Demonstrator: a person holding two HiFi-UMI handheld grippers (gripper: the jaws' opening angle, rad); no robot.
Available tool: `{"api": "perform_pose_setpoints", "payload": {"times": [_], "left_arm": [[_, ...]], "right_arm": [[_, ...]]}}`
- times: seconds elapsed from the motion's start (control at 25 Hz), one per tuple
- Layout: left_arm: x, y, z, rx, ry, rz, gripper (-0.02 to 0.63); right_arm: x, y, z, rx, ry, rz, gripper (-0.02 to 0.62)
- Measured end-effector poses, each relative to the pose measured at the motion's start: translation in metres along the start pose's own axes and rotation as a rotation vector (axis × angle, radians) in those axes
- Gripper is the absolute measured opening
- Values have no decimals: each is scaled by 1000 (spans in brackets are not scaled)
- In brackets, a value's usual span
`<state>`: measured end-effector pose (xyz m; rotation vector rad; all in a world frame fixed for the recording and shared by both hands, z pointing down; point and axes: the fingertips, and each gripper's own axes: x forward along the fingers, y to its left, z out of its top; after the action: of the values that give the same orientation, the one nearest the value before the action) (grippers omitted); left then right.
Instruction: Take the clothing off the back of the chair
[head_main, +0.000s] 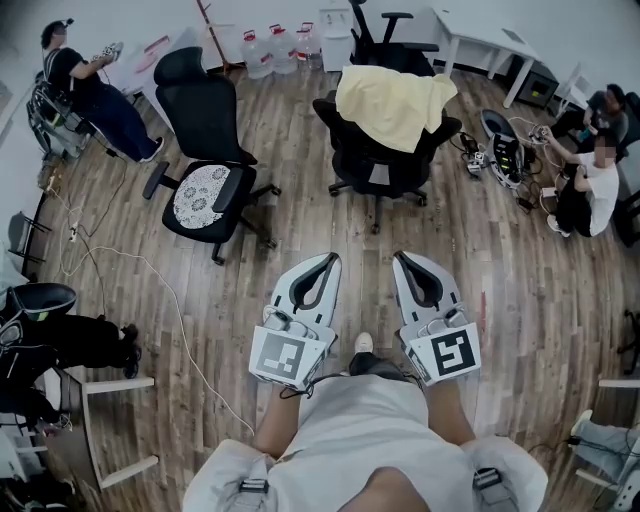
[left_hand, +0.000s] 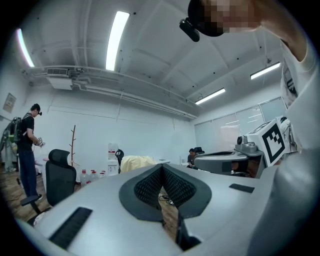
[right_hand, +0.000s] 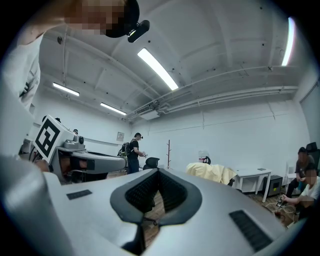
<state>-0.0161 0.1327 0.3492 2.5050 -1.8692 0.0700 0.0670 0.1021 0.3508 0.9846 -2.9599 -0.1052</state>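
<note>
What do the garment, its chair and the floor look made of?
Garment: soft pale-yellow fabric, matte; it drapes in folds.
Chair: black, probably plastic with fabric padding; hard to tell.
Floor: wood-look planks, with grain and seams; possibly laminate.

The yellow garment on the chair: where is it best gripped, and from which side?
Probably its fold along the top of the chair back, from above: the yellow garment hangs over that back, so lifting straight up should free it.
</note>
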Motion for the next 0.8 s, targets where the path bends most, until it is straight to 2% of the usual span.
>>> {"api": "perform_pose_setpoints", "payload": {"times": [0.8], "left_arm": [[81, 5, 9, 10, 2, 22, 18]], "right_arm": [[32, -77, -3, 13, -10, 18, 20]]}}
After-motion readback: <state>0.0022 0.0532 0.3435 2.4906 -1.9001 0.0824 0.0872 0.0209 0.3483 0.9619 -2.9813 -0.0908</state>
